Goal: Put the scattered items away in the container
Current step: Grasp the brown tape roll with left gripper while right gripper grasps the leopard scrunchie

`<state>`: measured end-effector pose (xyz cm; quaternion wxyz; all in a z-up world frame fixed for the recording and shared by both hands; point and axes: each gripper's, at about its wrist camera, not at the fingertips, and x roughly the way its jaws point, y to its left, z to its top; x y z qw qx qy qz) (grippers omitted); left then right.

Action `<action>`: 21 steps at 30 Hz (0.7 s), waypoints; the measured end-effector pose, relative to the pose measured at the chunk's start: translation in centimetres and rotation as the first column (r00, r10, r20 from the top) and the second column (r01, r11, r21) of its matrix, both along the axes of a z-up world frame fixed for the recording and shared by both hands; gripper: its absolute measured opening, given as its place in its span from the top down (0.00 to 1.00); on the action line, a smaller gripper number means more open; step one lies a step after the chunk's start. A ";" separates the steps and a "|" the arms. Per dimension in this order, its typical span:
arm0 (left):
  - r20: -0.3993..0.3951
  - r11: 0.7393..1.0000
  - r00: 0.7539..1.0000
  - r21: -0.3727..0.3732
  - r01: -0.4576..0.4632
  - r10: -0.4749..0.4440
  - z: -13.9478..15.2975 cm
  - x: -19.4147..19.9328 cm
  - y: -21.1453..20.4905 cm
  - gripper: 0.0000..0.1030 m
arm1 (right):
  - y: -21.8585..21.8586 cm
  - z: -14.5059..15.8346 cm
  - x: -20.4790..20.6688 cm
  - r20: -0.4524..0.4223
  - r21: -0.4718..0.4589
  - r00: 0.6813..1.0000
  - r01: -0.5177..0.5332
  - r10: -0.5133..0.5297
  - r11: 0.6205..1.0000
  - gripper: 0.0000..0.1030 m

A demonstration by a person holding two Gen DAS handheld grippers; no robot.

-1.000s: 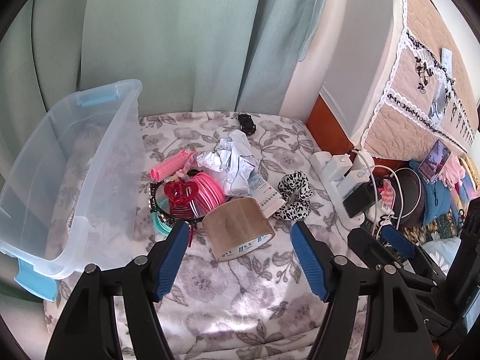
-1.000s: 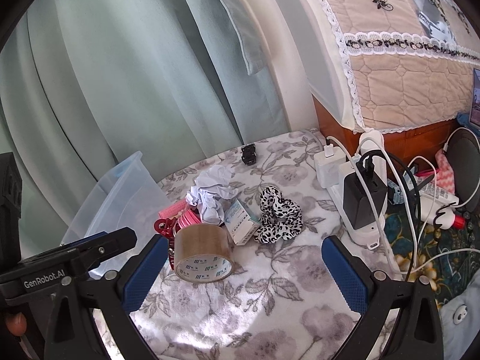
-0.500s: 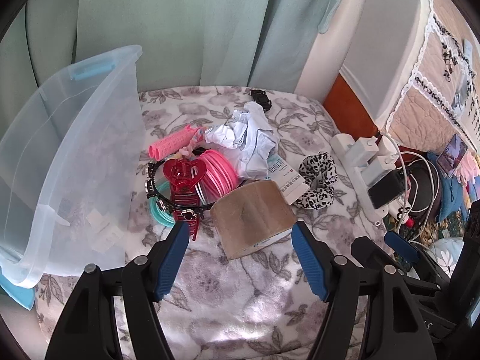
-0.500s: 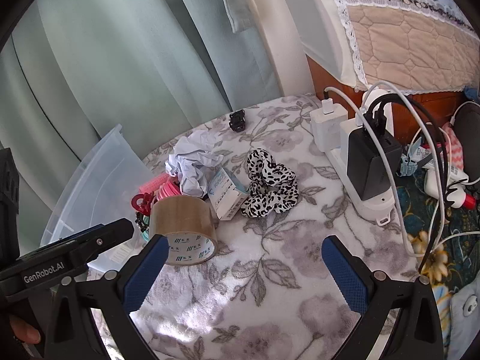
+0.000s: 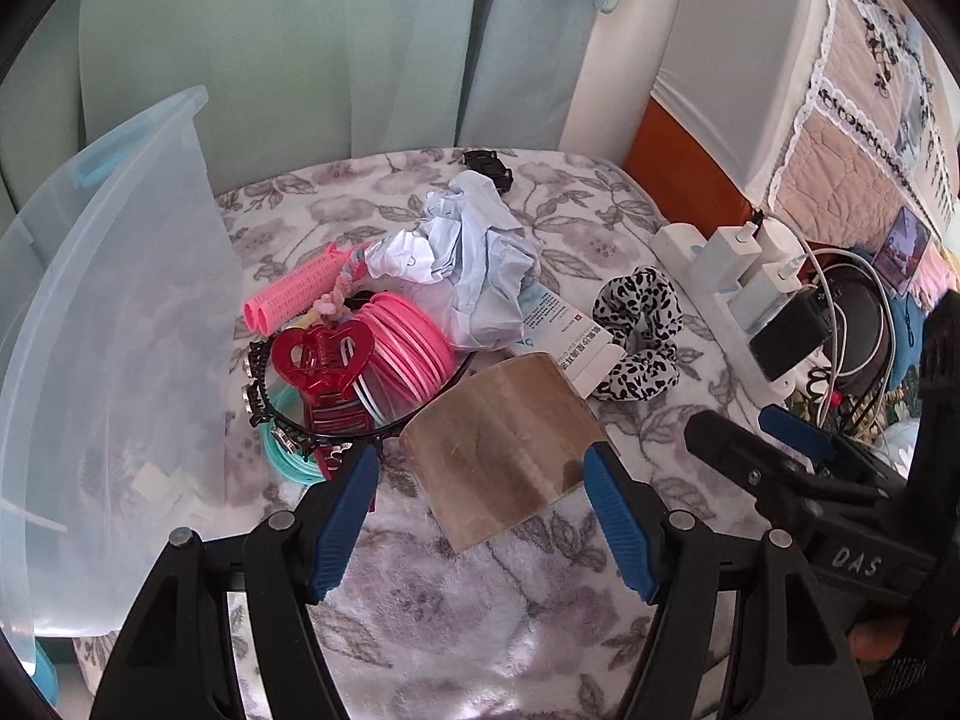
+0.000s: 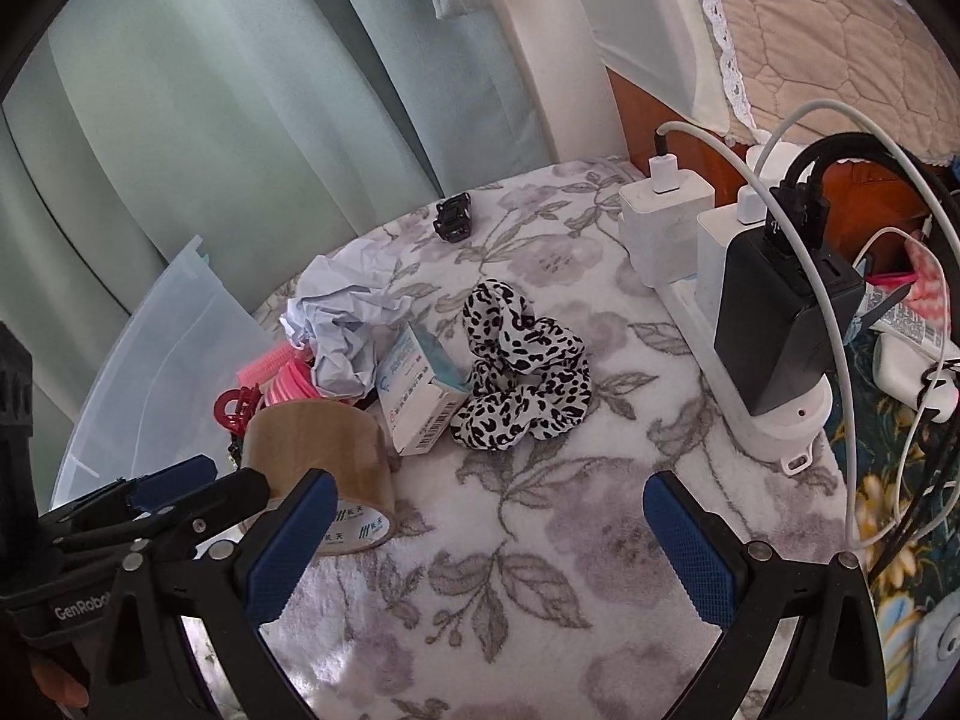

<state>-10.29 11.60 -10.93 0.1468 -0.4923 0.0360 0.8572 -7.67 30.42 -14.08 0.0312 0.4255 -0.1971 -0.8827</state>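
Note:
A brown tape roll [image 5: 501, 450] lies on the floral cloth, between the open fingers of my left gripper [image 5: 480, 468]; it also shows in the right wrist view [image 6: 318, 456]. Behind it lies a pile: red heart clip [image 5: 321, 357], pink bands [image 5: 408, 354], pink rollers [image 5: 291, 294], crumpled paper [image 5: 468, 258], a small box [image 5: 561, 339] and a leopard scrunchie [image 6: 519, 375]. A clear plastic bin [image 5: 102, 324] stands to the left. My right gripper [image 6: 489, 546] is open and empty, nearer than the scrunchie.
A black clip [image 6: 453, 219] lies at the far edge by the green curtain. A power strip with chargers and cables [image 6: 774, 324] runs along the right. A quilted cover [image 6: 810, 42] hangs behind it.
My left gripper has moved forward and down, so the tape roll now sits between its fingers. My right gripper has moved forward toward the scrunchie.

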 end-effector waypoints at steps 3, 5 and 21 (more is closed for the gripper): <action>-0.013 0.999 0.999 -0.020 0.039 -0.039 0.0 0.5 0.1 0.30 | 0.2 -0.4 -0.6 0.018 -0.004 1.000 0.005 -0.005 1.000 0.00; -0.012 0.997 0.998 -0.036 0.063 -0.063 -0.2 0.6 0.5 0.30 | 0.1 -0.6 -1.0 0.025 -0.004 1.000 0.005 -0.005 1.000 0.00; -0.022 0.994 1.000 -0.112 -0.014 0.011 -2.7 -2.0 0.5 0.48 | -0.8 -1.7 -5.6 0.043 0.048 0.999 0.022 -0.025 0.999 0.06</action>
